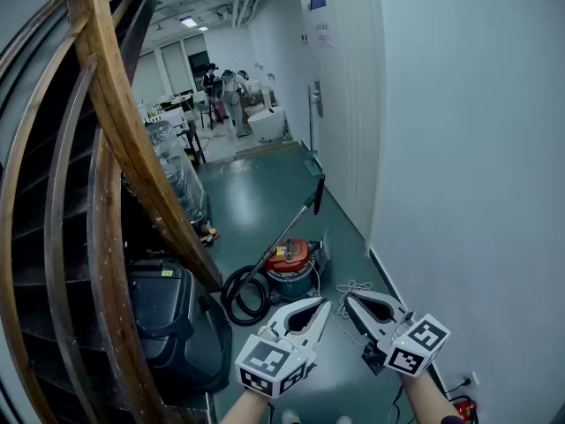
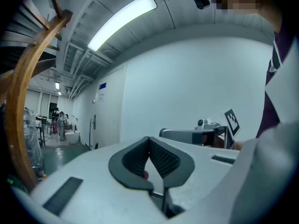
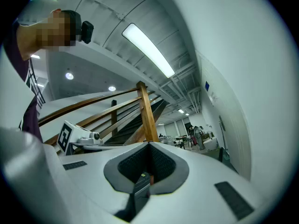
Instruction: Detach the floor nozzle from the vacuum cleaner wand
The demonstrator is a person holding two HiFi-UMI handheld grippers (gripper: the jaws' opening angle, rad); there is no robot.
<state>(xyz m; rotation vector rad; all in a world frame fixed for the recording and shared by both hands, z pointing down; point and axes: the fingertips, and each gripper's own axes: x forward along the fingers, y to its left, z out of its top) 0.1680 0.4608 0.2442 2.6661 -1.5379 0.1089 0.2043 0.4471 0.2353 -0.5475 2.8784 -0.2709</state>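
Note:
A red canister vacuum cleaner (image 1: pixel 291 266) stands on the green floor ahead of me. Its black hose (image 1: pixel 240 295) lies coiled at its left. The slim wand (image 1: pixel 290 230) slants up from the hose towards the white wall and ends in a dark piece (image 1: pixel 319 194); whether that is the floor nozzle I cannot tell. My left gripper (image 1: pixel 324 304) (image 2: pixel 149 139) and right gripper (image 1: pixel 347 296) (image 3: pixel 149 144) hover side by side, near me and short of the vacuum. Both are shut with nothing between the jaws.
A curved wooden stair rail (image 1: pixel 124 140) and steps fill the left side, with a black case (image 1: pixel 168 316) under them. A white wall (image 1: pixel 468 166) runs along the right. A white cable (image 1: pixel 355 288) lies beside the vacuum. Plastic-wrapped goods (image 1: pixel 181 179) and people (image 1: pixel 216 82) stand farther down the corridor.

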